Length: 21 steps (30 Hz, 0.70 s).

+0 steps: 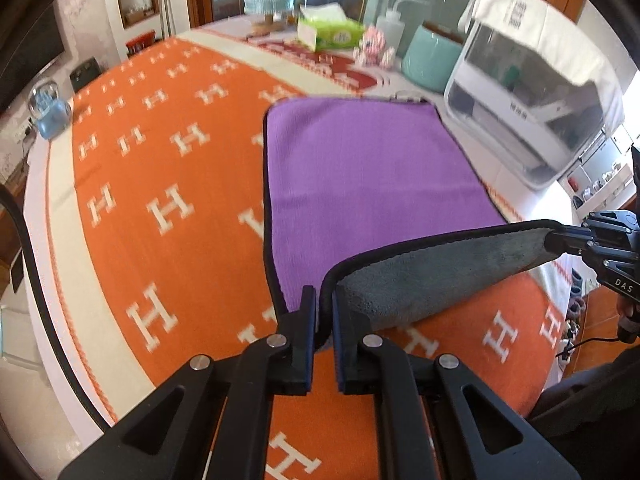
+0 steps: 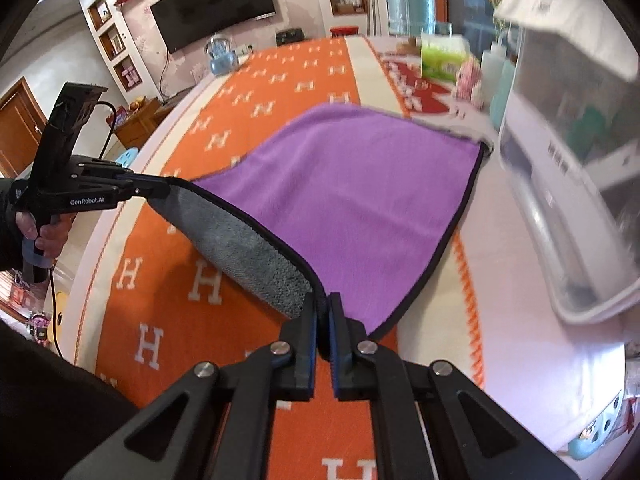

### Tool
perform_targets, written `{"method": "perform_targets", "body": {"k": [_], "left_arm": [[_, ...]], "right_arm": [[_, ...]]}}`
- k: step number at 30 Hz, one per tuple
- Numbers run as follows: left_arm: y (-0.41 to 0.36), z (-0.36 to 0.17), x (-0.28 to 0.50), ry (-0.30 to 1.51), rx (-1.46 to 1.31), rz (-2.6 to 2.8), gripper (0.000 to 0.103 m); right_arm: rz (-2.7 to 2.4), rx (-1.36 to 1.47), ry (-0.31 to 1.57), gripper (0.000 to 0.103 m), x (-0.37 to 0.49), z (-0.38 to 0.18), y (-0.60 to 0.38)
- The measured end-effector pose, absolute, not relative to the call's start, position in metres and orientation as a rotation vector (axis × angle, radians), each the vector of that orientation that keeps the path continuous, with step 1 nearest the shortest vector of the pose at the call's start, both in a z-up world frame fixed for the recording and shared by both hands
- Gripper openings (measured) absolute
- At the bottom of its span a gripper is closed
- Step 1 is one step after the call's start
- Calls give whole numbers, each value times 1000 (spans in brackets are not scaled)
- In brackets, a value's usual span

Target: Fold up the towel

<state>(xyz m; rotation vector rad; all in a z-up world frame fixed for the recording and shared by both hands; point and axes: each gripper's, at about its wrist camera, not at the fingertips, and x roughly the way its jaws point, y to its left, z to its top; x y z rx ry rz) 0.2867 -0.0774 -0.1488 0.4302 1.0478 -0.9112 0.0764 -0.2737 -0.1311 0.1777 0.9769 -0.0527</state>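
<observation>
Left of the purple towel (image 1: 360, 168) the orange cloth on the desk (image 1: 160, 168) lies bare and broad, offering open passage toward the far-left edge, where only a blue kettle (image 1: 50, 114) stands. On the right a large clear plastic box (image 1: 540, 112) sits just beside the towel's right edge, closing that side. Along the far edge a teal pot (image 1: 430, 60), a squeeze bottle (image 1: 390, 26), small pink figures (image 1: 374, 46) and a green tissue box (image 1: 332, 32) crowd together. The lifted near edge spans between the left hand-held gripper (image 1: 325, 312) and the right hand-held gripper (image 2: 322, 312).
</observation>
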Motion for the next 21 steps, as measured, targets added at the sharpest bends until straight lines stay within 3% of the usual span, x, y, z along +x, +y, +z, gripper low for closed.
{"method": "perform_targets", "body": {"k": [10,21], "left_arm": [[-106,-94,324,891,378,-898,6],[-152,-81,370,778,308,-897,6]], "right_arm": [[-170,92,846,5,104,-92,-302],[-304,33,750,5,141,-82,-336]]}}
